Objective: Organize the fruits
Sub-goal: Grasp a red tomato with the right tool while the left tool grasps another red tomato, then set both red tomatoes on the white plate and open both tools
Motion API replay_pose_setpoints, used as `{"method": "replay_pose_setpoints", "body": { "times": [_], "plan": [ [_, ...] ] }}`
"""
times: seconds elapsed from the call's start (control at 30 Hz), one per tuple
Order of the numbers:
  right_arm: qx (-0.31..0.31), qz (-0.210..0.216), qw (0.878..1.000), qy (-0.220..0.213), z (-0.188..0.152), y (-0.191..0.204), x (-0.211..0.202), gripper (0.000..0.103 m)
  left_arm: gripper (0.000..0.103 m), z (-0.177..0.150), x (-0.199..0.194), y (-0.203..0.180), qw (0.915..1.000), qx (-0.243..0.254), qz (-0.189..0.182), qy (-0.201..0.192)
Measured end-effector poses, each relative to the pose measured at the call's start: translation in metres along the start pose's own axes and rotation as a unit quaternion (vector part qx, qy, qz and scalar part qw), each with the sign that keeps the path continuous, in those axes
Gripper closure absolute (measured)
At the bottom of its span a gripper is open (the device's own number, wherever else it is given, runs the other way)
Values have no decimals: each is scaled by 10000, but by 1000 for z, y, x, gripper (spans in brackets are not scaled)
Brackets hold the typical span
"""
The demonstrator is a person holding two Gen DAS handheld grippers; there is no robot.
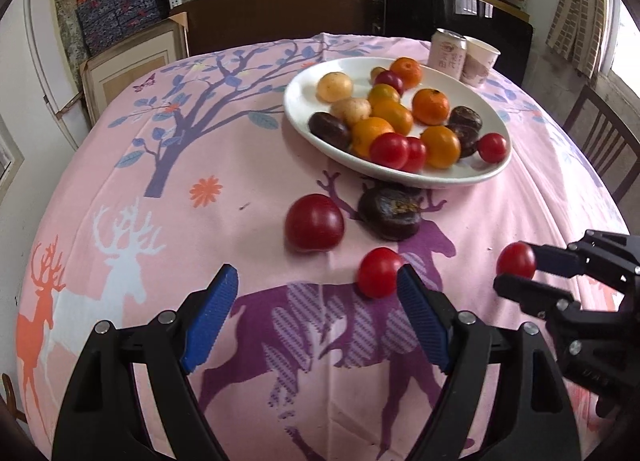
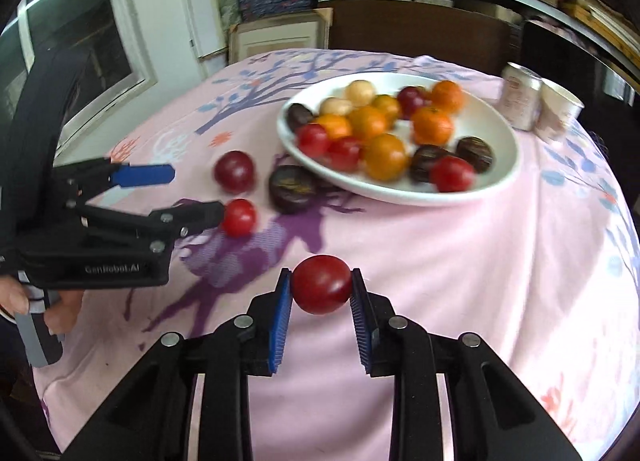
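Both grippers are angled down at the table from the near edge. The right gripper has its blue ribbed pads clamped on a small red tomato, one pad on each side, so the jaws are pulled in narrow with the tomato right at the fingertips. It's smooth, shiny and roundish.

The left gripper is gaping wide with nothing between the pads. Another small tomato sits just outside its right fingertip, looks like it's touching or nearly so. Ahead of those jaws there's a bigger dark red plum and a wrinkly dark purple fruit, both on the pink deer-print tablecloth, which looks soft and a bit creased.

Further out past both sets of jaws is a glossy white oval plate piled with oranges, red tomatoes, pale yellowish fruits and more dark ones. A hand grips the left gripper's handle.
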State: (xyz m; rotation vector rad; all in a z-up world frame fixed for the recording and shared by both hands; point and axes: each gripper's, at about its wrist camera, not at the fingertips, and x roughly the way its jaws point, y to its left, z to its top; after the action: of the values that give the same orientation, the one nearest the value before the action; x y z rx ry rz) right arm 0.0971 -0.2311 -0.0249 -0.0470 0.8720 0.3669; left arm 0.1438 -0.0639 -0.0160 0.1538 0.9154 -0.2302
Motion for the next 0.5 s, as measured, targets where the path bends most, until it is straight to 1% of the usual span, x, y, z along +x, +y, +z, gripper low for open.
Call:
{"method": "replay_pose_setpoints", "body": {
  "times": [0.07,0.13,0.17,0.2,0.23,0.27,0.33,0.4,0.5],
  "plan": [
    [154,-29,9999,-15,-5,-13,-4,74,24,0,10,-11,9999,81,-41,66],
    [255,-31,9997,-29,-8,-23,-5,74,29,1,20,-18,9998,71,-48,187],
    [284,-34,9996,-42,-9,-26,-6,74,42,2,25,-20,9996,39,-132,259],
    [305,-30,9995,-54,-11,-29,-7,74,61,2,29,-21,9992,13,-199,356],
    [327,-17,9994,-63,-12,-31,-8,74,62,3,32,-21,9989,-19,-247,391],
    [343,-4,9994,-76,-12,-33,-8,74,78,3,29,-22,9991,-17,-290,298],
    [350,-11,9993,-149,-10,-37,-12,74,77,5,21,-26,9995,77,-243,202],
    [338,-68,9991,-264,-3,-42,-17,74,77,13,7,-27,9995,153,-275,-23],
    [346,-206,9979,-513,14,-51,-27,74,77,32,-16,-26,9988,66,-328,-367]
  ]
}}
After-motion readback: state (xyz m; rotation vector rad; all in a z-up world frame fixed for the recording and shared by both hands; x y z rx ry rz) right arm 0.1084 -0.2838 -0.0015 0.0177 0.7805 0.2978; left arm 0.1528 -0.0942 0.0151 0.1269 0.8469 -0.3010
